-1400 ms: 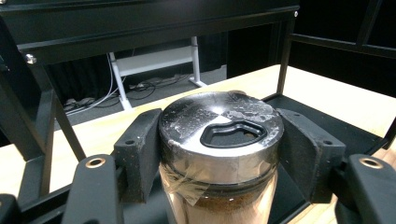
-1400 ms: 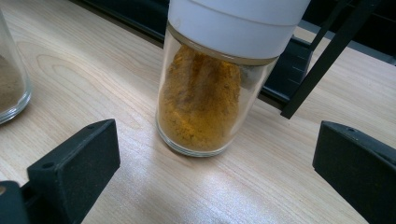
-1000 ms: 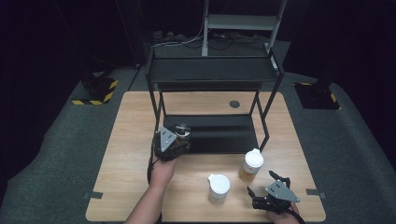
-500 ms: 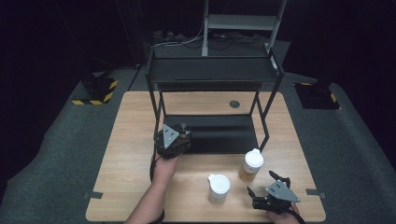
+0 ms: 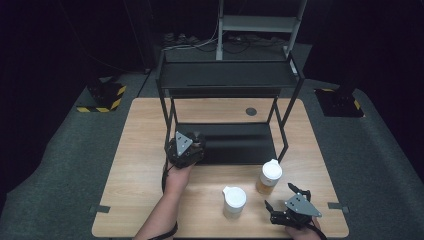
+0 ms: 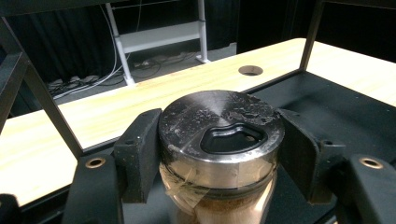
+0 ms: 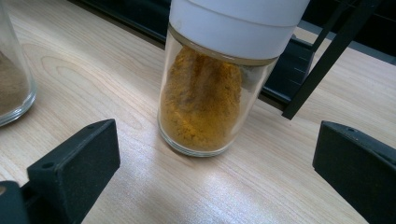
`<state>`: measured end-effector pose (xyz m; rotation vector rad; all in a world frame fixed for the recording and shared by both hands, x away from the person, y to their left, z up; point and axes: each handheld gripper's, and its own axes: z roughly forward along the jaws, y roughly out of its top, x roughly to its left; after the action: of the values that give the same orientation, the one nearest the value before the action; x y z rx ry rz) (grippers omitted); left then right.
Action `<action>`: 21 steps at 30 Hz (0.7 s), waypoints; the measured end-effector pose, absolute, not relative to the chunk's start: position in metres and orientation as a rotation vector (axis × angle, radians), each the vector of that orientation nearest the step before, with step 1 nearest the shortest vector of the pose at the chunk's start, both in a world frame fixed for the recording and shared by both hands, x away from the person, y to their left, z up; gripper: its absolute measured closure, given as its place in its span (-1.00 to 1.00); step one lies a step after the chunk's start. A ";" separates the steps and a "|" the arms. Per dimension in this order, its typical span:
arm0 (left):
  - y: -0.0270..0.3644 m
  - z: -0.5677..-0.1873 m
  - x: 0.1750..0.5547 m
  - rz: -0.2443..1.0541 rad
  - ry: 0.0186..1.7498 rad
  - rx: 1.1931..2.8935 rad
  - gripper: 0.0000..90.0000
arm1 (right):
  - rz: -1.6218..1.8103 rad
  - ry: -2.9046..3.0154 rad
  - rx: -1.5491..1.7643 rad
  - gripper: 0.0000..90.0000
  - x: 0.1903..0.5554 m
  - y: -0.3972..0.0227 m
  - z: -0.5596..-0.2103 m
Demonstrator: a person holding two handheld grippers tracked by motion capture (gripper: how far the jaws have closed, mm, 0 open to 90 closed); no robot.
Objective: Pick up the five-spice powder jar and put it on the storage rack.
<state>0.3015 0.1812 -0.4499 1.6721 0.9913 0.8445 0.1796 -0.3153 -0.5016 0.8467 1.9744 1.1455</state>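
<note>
Firmly, left claw [image 6: 219, 158] clamps metal-lidded jar [image 6: 219, 135], seemingly over shelf [image 6: 355, 112].

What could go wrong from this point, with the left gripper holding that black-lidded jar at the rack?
1. The left gripper clamps the black-lidded jar just under its lid; it might slip or tilt when set on the rack's lower shelf.
2. The rack's front post stands close beside that hand and may get knocked.
3. The right gripper, open before the yellow-powder jar, could tip it.

jar base [image 6: 219, 210] cut off (frame edge), white lid [image 7: 236, 23] cropped
</note>
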 end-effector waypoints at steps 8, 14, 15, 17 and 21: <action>0.180 -0.448 0.305 0.837 1.001 1.677 -0.23 | 1.148 1.974 0.846 -1.00 0.180 -0.316 -0.502; 0.178 -0.449 0.307 0.832 1.005 1.686 -0.23 | 1.149 1.973 0.846 -1.00 0.180 -0.316 -0.502; 0.178 -0.449 0.308 0.832 1.005 1.690 -0.23 | 1.149 1.973 0.846 -1.00 0.180 -0.316 -0.502; 0.178 -0.450 0.308 0.828 1.009 1.687 -0.23 | 1.149 1.972 0.845 -1.00 0.180 -0.316 -0.502; 0.178 -0.451 0.309 0.823 1.013 1.688 -0.23 | 1.152 1.972 0.847 -1.00 0.180 -0.316 -0.502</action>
<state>0.3091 0.1782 -0.4510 1.6876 1.0134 0.8225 0.1797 -0.3163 -0.5020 0.8466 1.9715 1.1516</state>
